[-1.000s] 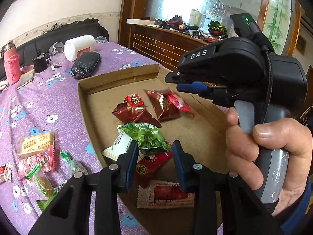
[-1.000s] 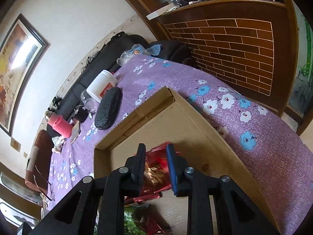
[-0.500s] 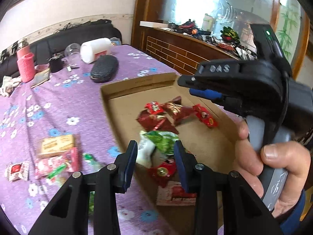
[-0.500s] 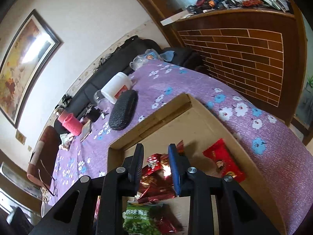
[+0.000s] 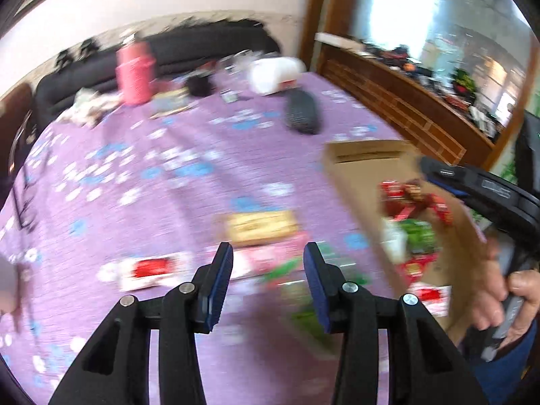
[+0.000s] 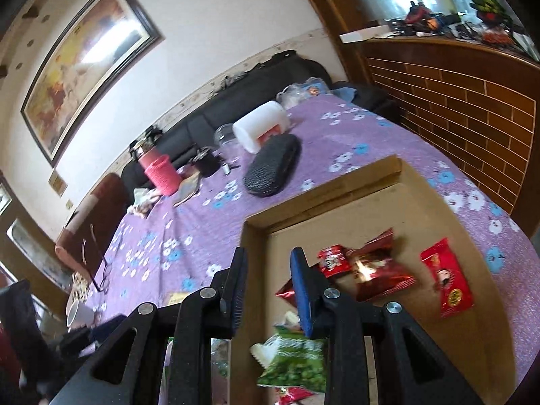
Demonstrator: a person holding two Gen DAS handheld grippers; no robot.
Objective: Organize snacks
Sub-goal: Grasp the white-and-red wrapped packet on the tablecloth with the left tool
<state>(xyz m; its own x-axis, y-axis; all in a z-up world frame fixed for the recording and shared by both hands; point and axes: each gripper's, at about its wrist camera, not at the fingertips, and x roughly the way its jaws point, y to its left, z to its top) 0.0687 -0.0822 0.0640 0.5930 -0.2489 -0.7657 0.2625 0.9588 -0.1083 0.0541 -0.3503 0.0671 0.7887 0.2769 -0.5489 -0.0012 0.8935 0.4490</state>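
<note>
- Left wrist view, heavily blurred: the left gripper (image 5: pixel 268 263) sits at lower centre of the frame with its jaws apart and nothing between them. They have just been opening.
- Beyond its fingertips, on the purple flowered tablecloth (image 5: pixel 141 175), lie loose snacks: a yellow packet (image 5: pixel 261 227) at centre, a white-and-red packet (image 5: pixel 152 270) to its lower left, and pink and green wrappers (image 5: pixel 280 266) just behind the jaws; blur hides their details.
- At the right of the frame lies the cardboard box (image 5: pixel 357 168), with red and green packets inside it.
- At the far right edge a hand (image 5: pixel 506 293) grips the handle of the right gripper's body; its jaws are out of this frame.
- Right wrist view: the right gripper (image 6: pixel 266 280) is at lower centre, jaws released and holding nothing, having just been opening a little. Its left finger hangs over the tablecloth, its right finger over the box.
- Inside the box, right of the jaws, lie dark red foil packets (image 6: pixel 371 270) and a single bright red packet (image 6: pixel 447 278); a green pea packet (image 6: pixel 297 361) sits at the bottom of the frame, below the jaws.
- In the upper half of the frame, on the cloth, stand a black case (image 6: pixel 273 165), a white jar on its side (image 6: pixel 261 128) and a pink cup (image 6: pixel 162 173).
</note>
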